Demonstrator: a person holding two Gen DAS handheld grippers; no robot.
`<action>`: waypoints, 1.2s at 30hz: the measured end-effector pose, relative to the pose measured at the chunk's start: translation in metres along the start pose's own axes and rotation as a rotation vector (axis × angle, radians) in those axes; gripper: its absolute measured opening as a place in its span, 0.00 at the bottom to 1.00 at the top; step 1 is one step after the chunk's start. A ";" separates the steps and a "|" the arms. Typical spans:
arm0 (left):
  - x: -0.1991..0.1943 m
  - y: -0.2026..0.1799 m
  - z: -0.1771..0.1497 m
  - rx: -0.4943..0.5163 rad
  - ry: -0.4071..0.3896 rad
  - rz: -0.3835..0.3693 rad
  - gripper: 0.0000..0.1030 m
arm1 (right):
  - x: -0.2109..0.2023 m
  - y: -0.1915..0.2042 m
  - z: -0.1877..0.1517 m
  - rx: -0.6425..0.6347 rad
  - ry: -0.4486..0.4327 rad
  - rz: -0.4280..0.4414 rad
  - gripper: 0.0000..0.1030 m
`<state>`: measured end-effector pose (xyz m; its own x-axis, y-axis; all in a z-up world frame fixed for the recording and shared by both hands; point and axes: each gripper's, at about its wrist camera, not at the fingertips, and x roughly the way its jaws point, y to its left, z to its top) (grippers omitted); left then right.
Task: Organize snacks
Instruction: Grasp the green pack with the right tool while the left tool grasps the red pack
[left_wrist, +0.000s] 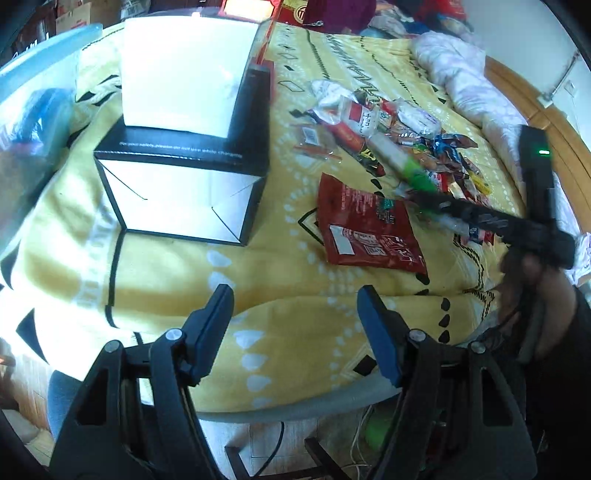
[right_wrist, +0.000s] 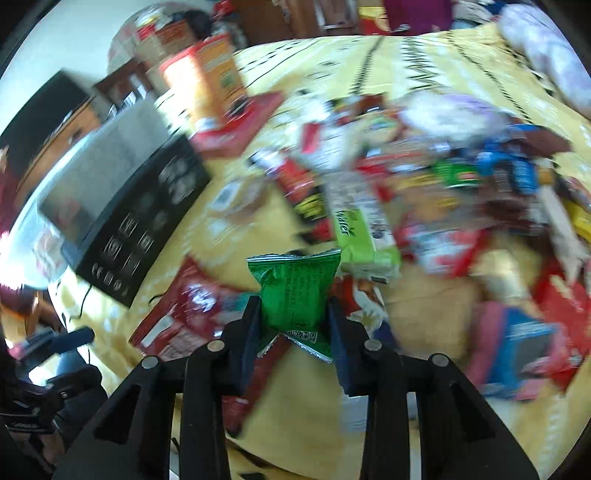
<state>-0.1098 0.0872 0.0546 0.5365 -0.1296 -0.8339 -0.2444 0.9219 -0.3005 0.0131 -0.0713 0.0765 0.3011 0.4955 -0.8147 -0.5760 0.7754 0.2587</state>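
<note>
My right gripper (right_wrist: 293, 301) is shut on a small green snack packet (right_wrist: 295, 284), held above the yellow blanket (right_wrist: 424, 302). In the left wrist view the same gripper (left_wrist: 421, 195) comes in from the right, a hand (left_wrist: 535, 295) behind it and a blurred green packet (left_wrist: 417, 181) at its tip. A pile of mixed snack packets (left_wrist: 406, 140) lies at centre right, also seen as a blurred pile (right_wrist: 461, 184). My left gripper (left_wrist: 295, 291) is open and holds nothing, near the front edge of the blanket (left_wrist: 166, 273). An open black-and-white box (left_wrist: 181, 192) stands to the left.
A flat red snack bag (left_wrist: 365, 225) lies between the box and the pile. A light green wafer box (right_wrist: 362, 236) lies just beyond the held packet. A blue plastic bin (left_wrist: 33, 110) stands at far left. A rolled quilt (left_wrist: 461, 74) lies at the back right.
</note>
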 end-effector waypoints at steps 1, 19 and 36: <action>0.000 -0.001 0.001 -0.002 -0.005 -0.011 0.68 | -0.011 0.000 0.000 -0.006 -0.004 0.029 0.36; -0.007 -0.025 0.003 0.102 -0.024 -0.040 0.68 | -0.021 -0.037 0.014 0.070 0.021 0.095 0.37; 0.087 -0.096 0.065 0.537 -0.014 0.146 0.98 | -0.044 -0.073 -0.066 0.224 0.034 0.177 0.37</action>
<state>0.0124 0.0114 0.0408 0.5392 0.0151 -0.8421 0.1272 0.9869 0.0991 -0.0083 -0.1762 0.0592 0.1832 0.6205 -0.7625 -0.4338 0.7471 0.5037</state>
